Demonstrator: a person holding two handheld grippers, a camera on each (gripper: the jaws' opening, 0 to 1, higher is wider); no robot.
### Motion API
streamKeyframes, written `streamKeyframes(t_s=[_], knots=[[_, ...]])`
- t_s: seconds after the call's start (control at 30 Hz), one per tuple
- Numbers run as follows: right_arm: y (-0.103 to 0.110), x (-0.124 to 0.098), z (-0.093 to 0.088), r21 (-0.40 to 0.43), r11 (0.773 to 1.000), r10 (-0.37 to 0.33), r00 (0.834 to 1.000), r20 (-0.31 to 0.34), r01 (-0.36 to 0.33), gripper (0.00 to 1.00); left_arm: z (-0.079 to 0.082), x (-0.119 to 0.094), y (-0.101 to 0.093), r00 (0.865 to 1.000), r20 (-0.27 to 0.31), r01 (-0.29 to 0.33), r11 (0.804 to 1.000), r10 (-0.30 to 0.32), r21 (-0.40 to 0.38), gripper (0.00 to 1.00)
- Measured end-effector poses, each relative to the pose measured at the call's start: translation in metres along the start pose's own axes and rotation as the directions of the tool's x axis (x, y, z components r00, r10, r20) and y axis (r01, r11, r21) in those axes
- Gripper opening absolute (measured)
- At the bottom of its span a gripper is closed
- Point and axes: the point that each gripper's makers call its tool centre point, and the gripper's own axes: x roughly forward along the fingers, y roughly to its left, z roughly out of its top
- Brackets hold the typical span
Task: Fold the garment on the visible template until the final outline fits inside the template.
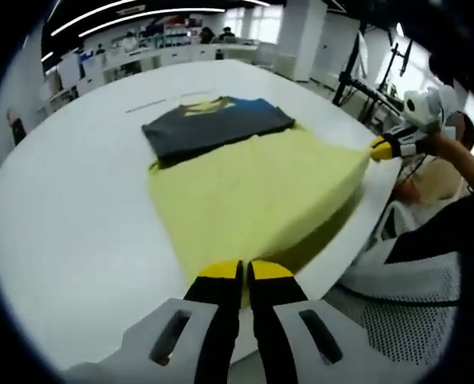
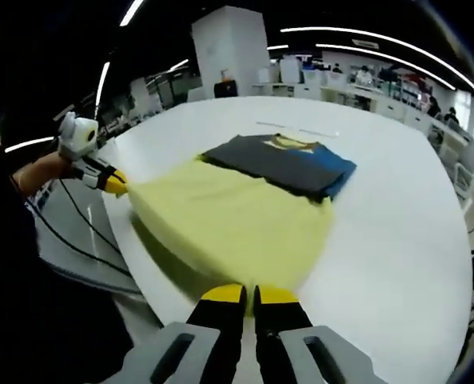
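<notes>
A pale yellow garment is lifted off the near edge of the white table and stretched between both grippers. My left gripper is shut on one near corner. The right gripper, coming in from the right, pinches the other corner. In the right gripper view, that gripper is shut on the yellow garment, and the left gripper holds the far corner. The cloth's far end lies on the table against a folded dark grey and blue garment.
A faint thin line marks the table beyond the dark garment. A white mesh chair and cables sit off the table's near edge. Tripods and office desks stand behind.
</notes>
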Motion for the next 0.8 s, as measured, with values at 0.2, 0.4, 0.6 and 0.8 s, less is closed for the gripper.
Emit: streamKeyframes(t_s=[0.2, 0.4, 0.6, 0.8], knots=[[0.007, -0.007, -0.001, 0.012, 1.000, 0.019, 0.999, -0.028, -0.018, 0.00, 0.010, -0.013, -0.004, 1.000, -0.001, -0.005, 1.000, 0.005, 0.005, 0.00], [0.008, -0.015, 0.005, 0.028, 1.000, 0.009, 0.999, -0.033, -0.009, 0.00, 0.020, -0.020, -0.009, 1.000, -0.011, -0.018, 0.999, 0.018, 0.043, 0.00], [0.008, -0.023, 0.013, 0.031, 1.000, 0.000, 0.999, -0.038, 0.002, 0.00, 0.026, -0.026, -0.012, 1.000, -0.024, -0.015, 0.997, 0.017, 0.076, 0.00], [0.012, -0.031, 0.018, 0.042, 0.999, 0.010, 0.999, -0.052, -0.008, 0.00, 0.030, -0.032, -0.015, 0.999, -0.027, -0.019, 0.997, 0.021, 0.074, 0.00]])
